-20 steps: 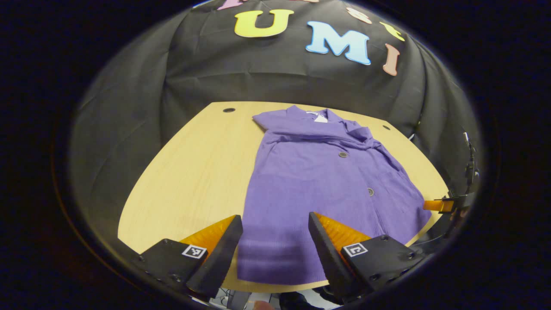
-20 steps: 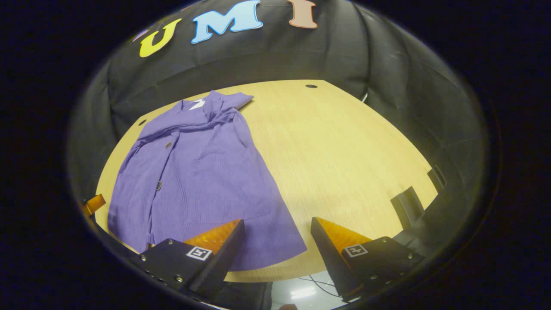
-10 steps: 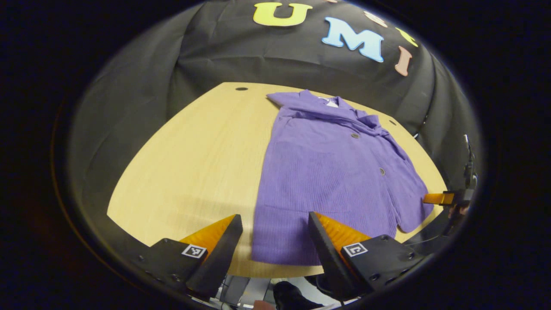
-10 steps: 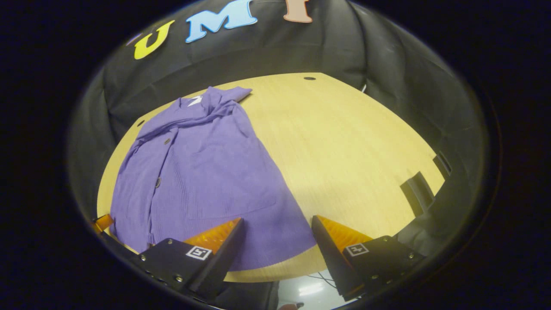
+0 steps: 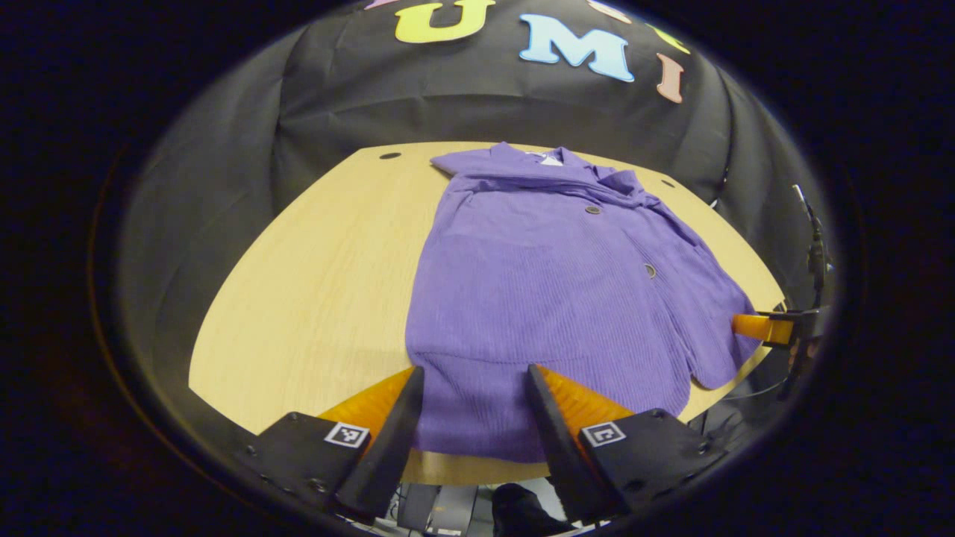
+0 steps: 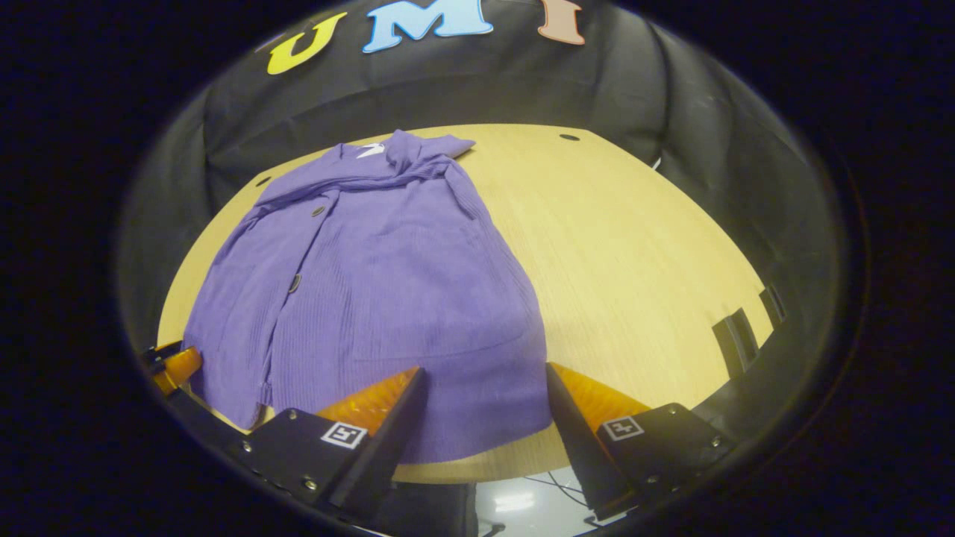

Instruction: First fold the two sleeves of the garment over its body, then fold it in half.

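Between my left gripper's [image 5: 470,418] spread fingers lies the near hem of the purple garment [image 5: 556,283]; the fingers stand apart and grip nothing. My right gripper [image 6: 481,421] is likewise open and holds nothing, poised over the hem's other corner (whether either touches the cloth, I cannot tell). Beyond, the garment lies flat on the pale wooden table [image 5: 321,261], buttons up, collar at the far edge, both sleeves folded across the chest. Black cloth [image 5: 418,97] walls the booth behind.
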### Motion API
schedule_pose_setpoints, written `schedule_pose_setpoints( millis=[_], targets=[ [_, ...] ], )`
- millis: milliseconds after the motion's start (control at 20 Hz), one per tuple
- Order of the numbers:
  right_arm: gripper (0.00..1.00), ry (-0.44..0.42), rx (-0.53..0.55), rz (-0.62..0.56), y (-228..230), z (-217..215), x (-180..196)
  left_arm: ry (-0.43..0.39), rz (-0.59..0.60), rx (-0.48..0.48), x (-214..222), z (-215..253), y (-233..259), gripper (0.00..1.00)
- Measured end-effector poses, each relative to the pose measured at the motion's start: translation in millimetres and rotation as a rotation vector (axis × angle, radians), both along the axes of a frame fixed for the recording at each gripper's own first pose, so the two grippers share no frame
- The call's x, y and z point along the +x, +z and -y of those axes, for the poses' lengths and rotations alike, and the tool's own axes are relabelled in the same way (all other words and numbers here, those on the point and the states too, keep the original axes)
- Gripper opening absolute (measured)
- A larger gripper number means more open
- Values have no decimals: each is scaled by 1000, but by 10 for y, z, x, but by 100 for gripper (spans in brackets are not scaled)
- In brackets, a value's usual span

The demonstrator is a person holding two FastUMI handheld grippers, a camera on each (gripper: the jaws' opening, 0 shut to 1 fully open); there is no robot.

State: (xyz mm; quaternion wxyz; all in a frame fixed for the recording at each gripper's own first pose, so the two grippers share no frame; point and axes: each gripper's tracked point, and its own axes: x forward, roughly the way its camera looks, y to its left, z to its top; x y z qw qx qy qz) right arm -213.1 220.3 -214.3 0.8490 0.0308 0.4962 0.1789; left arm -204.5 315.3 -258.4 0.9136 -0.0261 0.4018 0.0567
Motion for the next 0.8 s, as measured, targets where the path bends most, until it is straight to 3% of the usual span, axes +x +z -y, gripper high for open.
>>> schedule_pose_setpoints(
  millis=[150,250,300,350,450,500,550,600,650,700,800],
  targets=[
    [87,21,3,0,14,-55,0,13,-8,17,11,23,-33,70],
    [76,46,1,2,28,-97,-8,3,-15,36,27,44,-34,53],
    [75,47,13,4,23,-149,1,-20,-19,52,26,97,-56,53],
    [46,39,11,4,36,-159,-2,2,0,48,50,134,-30,42],
    [43,59,14,13,31,-209,12,-6,-14,70,74,167,-69,20],
    [10,34,18,-8,42,-215,-16,-5,-19,62,82,189,-67,18],
    [11,37,12,-17,61,-216,-5,14,-10,42,101,178,-50,19],
    [11,36,13,-13,66,-221,34,25,-25,17,115,202,-41,7],
    [11,32,23,-28,73,-236,36,11,-31,-18,132,219,-15,8],
    [5,33,50,-48,135,-277,35,14,-37,-72,161,278,11,7],
    [4,18,111,-41,302,-328,152,24,-20,-115,248,317,131,7]
  ],
)
